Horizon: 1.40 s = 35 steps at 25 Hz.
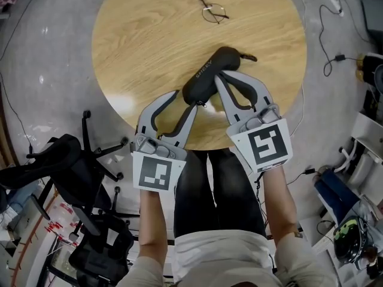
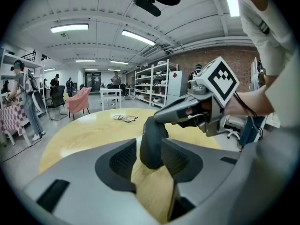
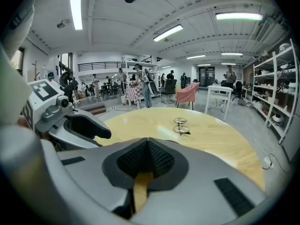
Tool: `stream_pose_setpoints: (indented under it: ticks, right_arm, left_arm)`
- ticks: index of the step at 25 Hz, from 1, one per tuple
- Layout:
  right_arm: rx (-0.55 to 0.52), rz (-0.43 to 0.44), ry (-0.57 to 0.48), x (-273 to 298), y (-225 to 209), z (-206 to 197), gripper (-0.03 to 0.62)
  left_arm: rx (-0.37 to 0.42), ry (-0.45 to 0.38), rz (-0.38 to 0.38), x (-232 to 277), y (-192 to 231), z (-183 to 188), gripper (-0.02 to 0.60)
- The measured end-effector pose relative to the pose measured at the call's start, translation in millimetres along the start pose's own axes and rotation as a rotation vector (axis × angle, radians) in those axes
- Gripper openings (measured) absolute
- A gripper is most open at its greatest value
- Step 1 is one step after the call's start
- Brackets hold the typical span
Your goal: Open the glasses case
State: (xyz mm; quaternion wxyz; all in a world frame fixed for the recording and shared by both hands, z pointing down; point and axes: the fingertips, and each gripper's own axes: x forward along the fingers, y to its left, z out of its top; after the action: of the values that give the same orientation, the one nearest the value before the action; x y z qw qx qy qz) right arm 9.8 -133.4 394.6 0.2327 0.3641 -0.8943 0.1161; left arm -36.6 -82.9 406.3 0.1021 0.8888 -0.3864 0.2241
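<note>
My left gripper [image 2: 149, 146] is about half open, with the near end of the case [image 1: 212, 70] sitting between the jaws. The case looks to be against the right-hand pad with a gap on the other side, so I'm not squeezing it. My right gripper [image 1: 219, 79] is closed tight with nothing in it, and its tip sits right on top of the case just past my left jaws. The case is black and lies at an angle on the near half of the table [image 1: 149, 40], pointing away to my right. A little tab [image 1: 248, 57] sticks out at its far end. It might be a zip pull, but I honestly can't tell from here. My guess is it's light, a semi-stiff shell with a fabric skin, so the pads should bite fine. It'll probably skate on that smooth wood if I just poke it, though. I'd clamp the near end across its narrow width with the left to pin it, then go for the seam or that tab with the right. No need to crush it, since it probably flexes a bit. Way past it, near the far edge, the glasses [image 1: 208, 3] are lying out, well apart from everything.
</note>
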Motion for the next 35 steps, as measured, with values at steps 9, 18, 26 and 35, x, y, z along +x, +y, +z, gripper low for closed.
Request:
stream_pose_setpoints:
  ticks: [9, 18, 26, 35]
  right_arm:
    - [0.013, 0.003, -0.004, 6.0, -1.1, 6.3, 0.020]
    - [0.036, 0.007, -0.002, 10.4, -2.3, 8.1, 0.020]
    - [0.046, 0.010, 0.000, 9.8, -3.4, 6.2, 0.020]
    - [0.026, 0.042, -0.052, -0.5, 0.1, 16.6, 0.021]
  left_arm:
    - [0.042, 0.046, -0.043, 4.9, -9.7, -5.7, 0.288]
    - [0.139, 0.125, -0.031, 42.1, -5.0, -28.4, 0.325]
    - [0.249, 0.193, 0.007, 58.4, -0.1, -31.2, 0.318]
    - [0.125, 0.117, -0.014, 53.0, 0.1, -14.8, 0.301]
